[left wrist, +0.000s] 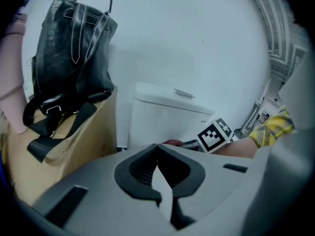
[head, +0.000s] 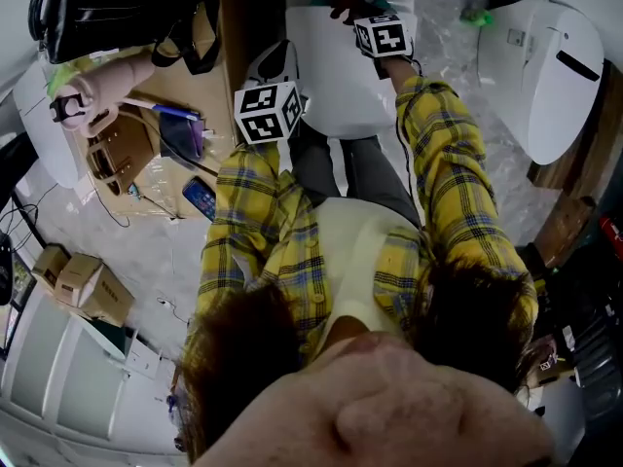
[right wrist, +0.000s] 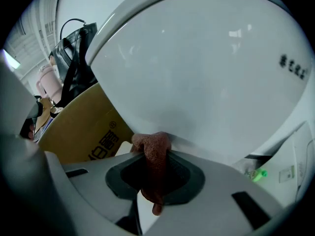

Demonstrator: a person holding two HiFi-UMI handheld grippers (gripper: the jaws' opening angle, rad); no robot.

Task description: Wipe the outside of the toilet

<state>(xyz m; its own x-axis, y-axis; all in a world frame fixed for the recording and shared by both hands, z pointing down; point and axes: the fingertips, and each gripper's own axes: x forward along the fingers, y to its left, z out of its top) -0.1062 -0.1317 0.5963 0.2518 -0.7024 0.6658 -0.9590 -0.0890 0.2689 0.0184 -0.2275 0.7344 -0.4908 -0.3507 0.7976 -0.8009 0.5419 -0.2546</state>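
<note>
The white toilet [head: 336, 76] takes up the top centre of the head view. In the right gripper view its curved outer wall fills most of the frame, from the upper left to the right edge. A brown cardboard box [head: 146, 134] stands just left of the toilet in the head view, with a black leather bag [head: 107, 8] resting on it at the upper left. The left gripper view shows the same bag at its upper left, above the box, with the toilet's tank [left wrist: 167, 119] in the middle. The person's arms, in yellow plaid sleeves [head: 448, 163], reach up the head view toward the toilet. The right gripper [right wrist: 153, 149], at the bottom centre of its own view, has its fingers clamped on a brown cloth [right wrist: 155, 173]. The cloth's bunched top end touches the toilet's outer wall at the lower edge of the curve. The left gripper [left wrist: 157, 146] has its fingers brought together with nothing between them; it is apart from the toilet and points at the tank. A phone [head: 200, 197] lies on the floor at the left of the head view, just below the box.
</note>
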